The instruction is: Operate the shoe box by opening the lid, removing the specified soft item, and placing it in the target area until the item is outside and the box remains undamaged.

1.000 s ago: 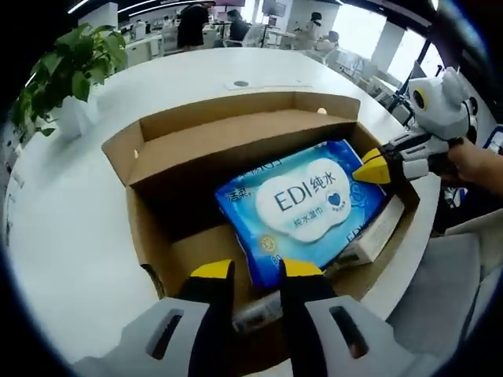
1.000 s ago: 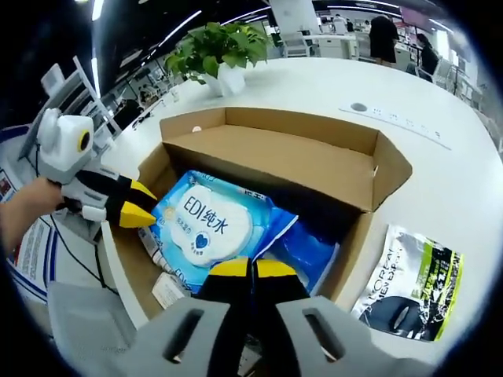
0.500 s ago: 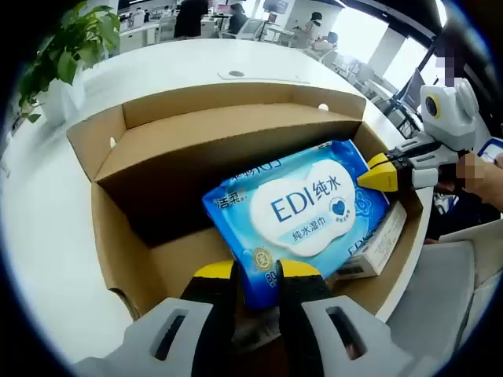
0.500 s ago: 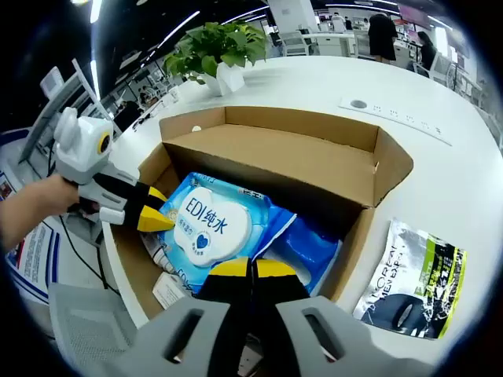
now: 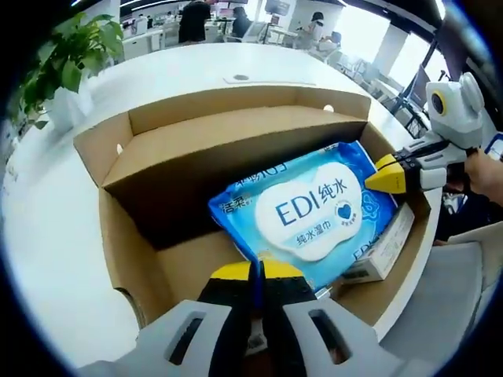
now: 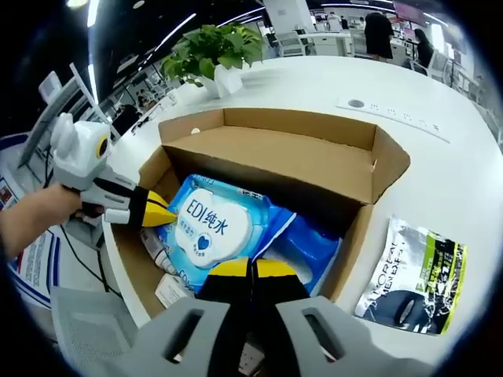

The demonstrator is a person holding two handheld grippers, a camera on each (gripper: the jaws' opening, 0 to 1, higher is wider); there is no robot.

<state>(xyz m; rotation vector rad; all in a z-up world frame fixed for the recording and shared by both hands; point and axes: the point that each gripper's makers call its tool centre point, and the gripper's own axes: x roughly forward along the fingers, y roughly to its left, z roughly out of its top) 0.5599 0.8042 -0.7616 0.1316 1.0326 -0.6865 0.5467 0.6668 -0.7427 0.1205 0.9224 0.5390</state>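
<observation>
An open cardboard shoe box [image 5: 141,236] [image 6: 377,169] sits on a white table, its lid folded back. Inside lies a blue wet-wipes pack [image 5: 314,208] [image 6: 208,224] with a white "EDI" label. At the bottom of the left gripper view, my left gripper [image 5: 255,273] is shut on the pack's near edge. It enters the right gripper view from the left, left gripper [image 6: 161,214], pinching the pack's side. My right gripper [image 6: 251,269] is shut at the pack's opposite edge. Its yellow tips, right gripper [image 5: 387,176], meet the pack's far right corner.
A second blue pack [image 6: 310,250] and a small white carton [image 5: 381,251] lie under the wipes. A black, white and green sachet [image 6: 409,271] rests on the table beside the box. A potted plant [image 5: 67,75] [image 6: 216,51] stands further back. The table edge runs close behind the box.
My left gripper's jaws, open a second ago, have shut on the pack's near edge. The right gripper has stayed shut at the far corner.
</observation>
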